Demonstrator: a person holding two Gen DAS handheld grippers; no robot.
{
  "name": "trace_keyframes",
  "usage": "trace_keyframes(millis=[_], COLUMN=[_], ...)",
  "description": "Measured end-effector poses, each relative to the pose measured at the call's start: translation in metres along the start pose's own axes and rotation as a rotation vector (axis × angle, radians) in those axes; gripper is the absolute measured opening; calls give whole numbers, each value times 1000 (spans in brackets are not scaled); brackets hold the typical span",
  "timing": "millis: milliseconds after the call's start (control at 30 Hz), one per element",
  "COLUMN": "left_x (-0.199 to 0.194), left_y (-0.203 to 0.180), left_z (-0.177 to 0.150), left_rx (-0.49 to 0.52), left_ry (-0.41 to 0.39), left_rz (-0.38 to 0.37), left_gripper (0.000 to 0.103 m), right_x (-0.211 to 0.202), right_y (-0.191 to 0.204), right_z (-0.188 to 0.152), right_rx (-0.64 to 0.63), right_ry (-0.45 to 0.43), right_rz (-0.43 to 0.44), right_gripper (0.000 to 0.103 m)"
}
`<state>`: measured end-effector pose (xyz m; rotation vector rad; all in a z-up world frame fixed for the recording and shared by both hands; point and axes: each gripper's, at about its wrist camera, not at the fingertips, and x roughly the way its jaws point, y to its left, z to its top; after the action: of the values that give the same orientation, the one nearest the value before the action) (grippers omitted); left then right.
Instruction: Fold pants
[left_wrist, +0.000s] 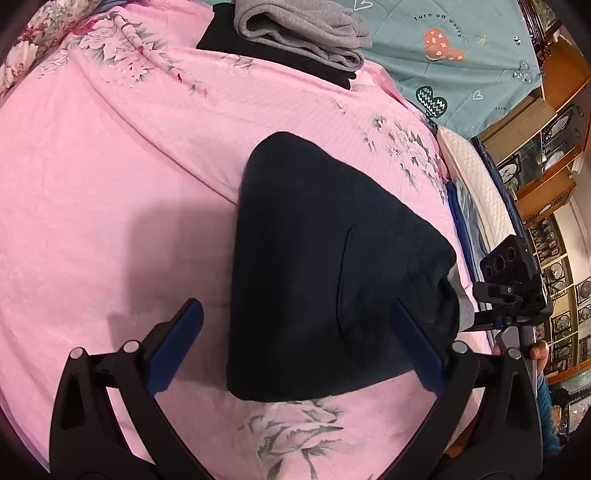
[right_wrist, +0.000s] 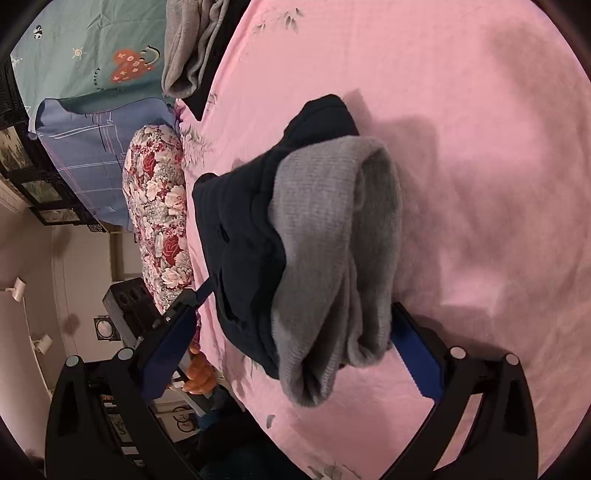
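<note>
The dark navy pants (left_wrist: 317, 266) lie folded into a compact bundle on the pink floral bedspread (left_wrist: 110, 184). My left gripper (left_wrist: 299, 343) hovers open over the bundle's near edge; its right finger (left_wrist: 417, 347) overlaps the cloth and its left finger (left_wrist: 184, 339) is over bare bedspread. In the right wrist view the pants (right_wrist: 240, 229) show their grey fleece lining (right_wrist: 332, 240) at the open end. My right gripper (right_wrist: 291, 347) is open around that end and grips nothing. The right gripper's body (left_wrist: 509, 288) appears beside the bundle in the left wrist view.
A folded grey garment (left_wrist: 303, 33) sits on a black one (left_wrist: 221, 37) at the far side of the bed. A teal quilt (left_wrist: 443, 55) and a red floral pillow (right_wrist: 159, 206) lie along the bed's edge. Wooden shelving (left_wrist: 554, 184) stands beyond. A hand (left_wrist: 539, 354) holds the right gripper.
</note>
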<state>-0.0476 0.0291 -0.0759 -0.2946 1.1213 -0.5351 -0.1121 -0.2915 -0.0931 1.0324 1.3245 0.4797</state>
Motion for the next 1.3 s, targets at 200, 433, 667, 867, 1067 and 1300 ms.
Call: trace_keyframes(millis=[200, 433, 667, 867, 1067, 1300], left_x=[6, 9, 7, 15, 25, 39], left_y=[4, 7, 16, 19, 14, -6], left_z=[2, 4, 3, 4, 9, 9], left_rx=[-4, -27, -59, -69, -95, -54], left_ry=[17, 33, 48, 69, 106, 116], left_rz=[-1, -29, -50, -58, -128, -144], left_gripper=[101, 101, 101, 101, 101, 101], right_x=[-5, 4, 6, -2, -17, -20], right_y=[4, 10, 17, 0, -10, -27], right_z=[-16, -13, -19, -18, -8, -6], right_rx=[-57, -111, -232, -215, -180, -143], right_ry=[34, -14, -39, -75, -119, -113], right_rz=[-23, -22, -104, -61, 26, 59], right_gripper=[102, 102, 59, 41, 37, 36])
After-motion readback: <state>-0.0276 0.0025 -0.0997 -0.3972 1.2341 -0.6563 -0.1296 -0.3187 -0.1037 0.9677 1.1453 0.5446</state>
